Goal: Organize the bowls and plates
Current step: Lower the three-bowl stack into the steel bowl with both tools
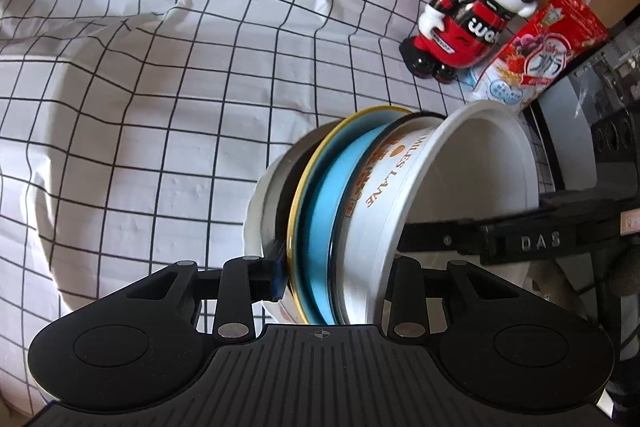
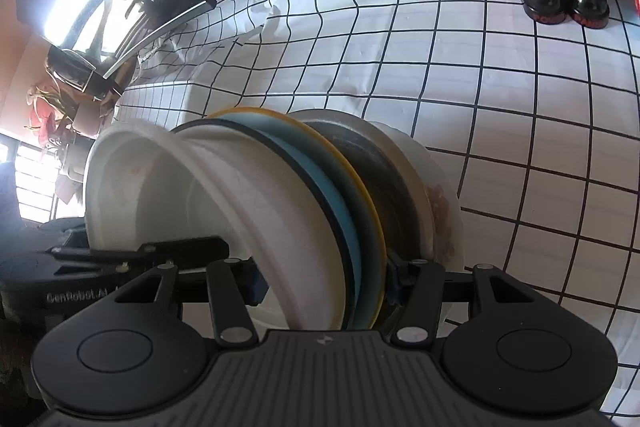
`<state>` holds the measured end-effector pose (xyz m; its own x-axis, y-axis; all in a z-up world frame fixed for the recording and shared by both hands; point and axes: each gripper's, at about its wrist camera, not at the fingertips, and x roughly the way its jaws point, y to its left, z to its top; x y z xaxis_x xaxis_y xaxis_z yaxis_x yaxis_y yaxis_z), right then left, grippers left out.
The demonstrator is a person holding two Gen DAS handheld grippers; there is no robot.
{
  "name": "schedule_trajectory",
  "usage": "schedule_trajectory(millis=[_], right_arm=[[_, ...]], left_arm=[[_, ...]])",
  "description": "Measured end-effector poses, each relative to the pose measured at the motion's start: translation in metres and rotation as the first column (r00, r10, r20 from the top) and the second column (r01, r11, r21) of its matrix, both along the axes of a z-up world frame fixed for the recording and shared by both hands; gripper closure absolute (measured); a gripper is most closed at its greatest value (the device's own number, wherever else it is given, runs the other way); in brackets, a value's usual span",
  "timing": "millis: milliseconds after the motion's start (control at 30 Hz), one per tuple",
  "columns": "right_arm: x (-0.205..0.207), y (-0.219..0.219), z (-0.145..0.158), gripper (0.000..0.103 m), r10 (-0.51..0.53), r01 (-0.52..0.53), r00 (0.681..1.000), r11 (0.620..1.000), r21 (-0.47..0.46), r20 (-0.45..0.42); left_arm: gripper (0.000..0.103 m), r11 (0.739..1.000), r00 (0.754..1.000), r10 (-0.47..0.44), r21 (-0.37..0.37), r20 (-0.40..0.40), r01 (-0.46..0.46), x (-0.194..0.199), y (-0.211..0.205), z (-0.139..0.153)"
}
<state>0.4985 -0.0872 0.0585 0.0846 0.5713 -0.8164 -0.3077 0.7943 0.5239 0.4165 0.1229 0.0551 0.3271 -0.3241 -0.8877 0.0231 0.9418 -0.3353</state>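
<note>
Several nested dishes held on edge above the checked desk cloth (image 1: pixel 160 107): white bowl (image 1: pixel 460 187), blue plate (image 1: pixel 344 203), yellow-rimmed plate (image 1: pixel 298 211), dark dish, white plate (image 2: pixel 444 187). Left gripper (image 1: pixel 332 263) and right gripper (image 2: pixel 320 279) both clamped across the stack from opposite sides. Risks: uneven squeeze letting inner pieces slide out; tilt dropping the bowl; collision with toy robot (image 1: pixel 476 11) nearby.

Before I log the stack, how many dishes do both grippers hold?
4 visible: white bowl, blue plate, dark dish, white plate beneath. Others may hide between.
</note>
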Motion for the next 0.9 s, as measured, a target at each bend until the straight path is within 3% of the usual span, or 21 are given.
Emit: schedule_trajectory(millis=[133, 400, 567, 900], right_arm=[[-0.004, 0.001, 0.009, 0.049, 0.010, -0.005, 0.998, 0.997, -0.073, 0.065], [-0.006, -0.003, 0.013, 0.050, 0.011, -0.006, 0.997, 0.997, -0.073, 0.071], [-0.005, -0.008, 0.014, 0.050, -0.003, 0.006, 0.999, 0.999, -0.052, 0.051], [-0.011, -0.017, 0.025, 0.050, 0.000, 0.002, 0.999, 0.999, -0.046, 0.049]], left_arm=[[0.072, 1.000, 1.000, 0.011, 0.006, 0.009, -0.011, 0.003, 0.001, -0.003], [0.073, 1.000, 1.000, -0.020, 0.018, 0.010, 0.020, 0.006, -0.001, -0.002], [0.074, 0.998, 0.999, 0.019, -0.051, -0.030, -0.021, 0.016, 0.011, -0.009], [0.079, 0.996, 0.998, 0.034, -0.087, -0.051, -0.038, 0.021, 0.014, -0.023]])
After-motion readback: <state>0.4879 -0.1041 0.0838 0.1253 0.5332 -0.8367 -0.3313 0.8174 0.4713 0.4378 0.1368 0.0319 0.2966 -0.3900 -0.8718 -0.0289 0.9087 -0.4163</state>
